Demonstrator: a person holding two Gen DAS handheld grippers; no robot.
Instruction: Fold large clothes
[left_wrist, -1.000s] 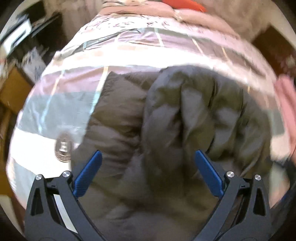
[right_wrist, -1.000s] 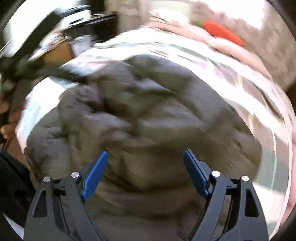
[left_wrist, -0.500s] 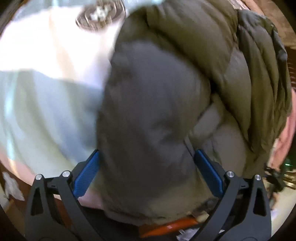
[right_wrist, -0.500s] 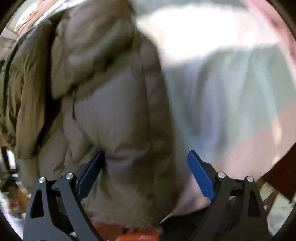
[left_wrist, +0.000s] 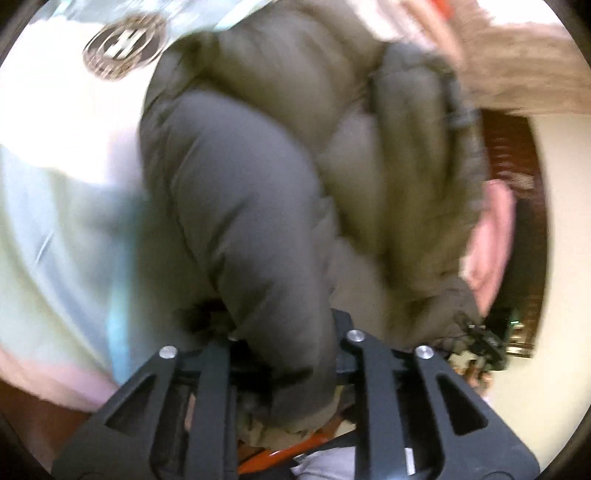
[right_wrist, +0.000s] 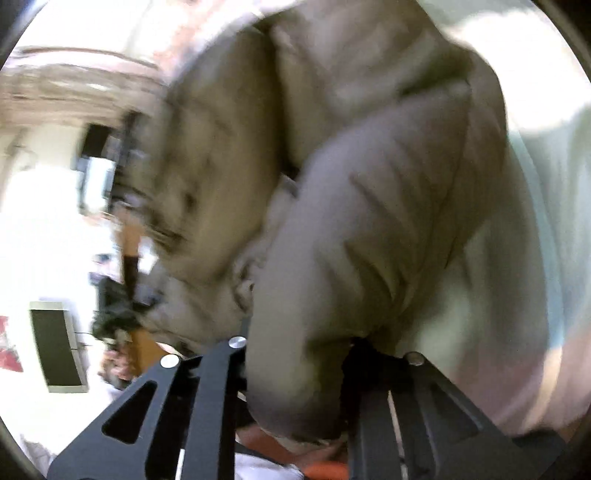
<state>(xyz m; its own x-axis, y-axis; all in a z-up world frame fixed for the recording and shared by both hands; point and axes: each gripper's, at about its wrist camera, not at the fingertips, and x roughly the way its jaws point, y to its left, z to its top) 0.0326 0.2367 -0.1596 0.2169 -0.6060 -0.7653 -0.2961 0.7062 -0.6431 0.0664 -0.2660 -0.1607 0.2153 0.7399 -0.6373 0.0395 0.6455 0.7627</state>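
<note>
A puffy olive-grey down jacket (left_wrist: 258, 184) lies bunched on a bed. In the left wrist view a thick fold of its edge runs down between the black fingers of my left gripper (left_wrist: 284, 343), whose jaws are closing and pinch the fabric; the pads are buried in it. The right wrist view shows the same jacket (right_wrist: 369, 221), with another bulging fold squeezed in my right gripper (right_wrist: 299, 347); its jaws are closing too and its pads are hidden by cloth. Both pictures are blurred.
Under the jacket lies a pale bedspread (left_wrist: 55, 221) in white, mint and pink with a round dark emblem (left_wrist: 123, 46). A pink cloth (left_wrist: 491, 236) and a brown fuzzy blanket (left_wrist: 517, 66) lie beyond. The room floor and a dark panel (right_wrist: 55, 347) show past the bed's edge.
Both grippers went from wide open around the jacket's edge to clamped on a fold of it; the blue pads have vanished into the fabric. Both cameras dropped closer and rolled.
</note>
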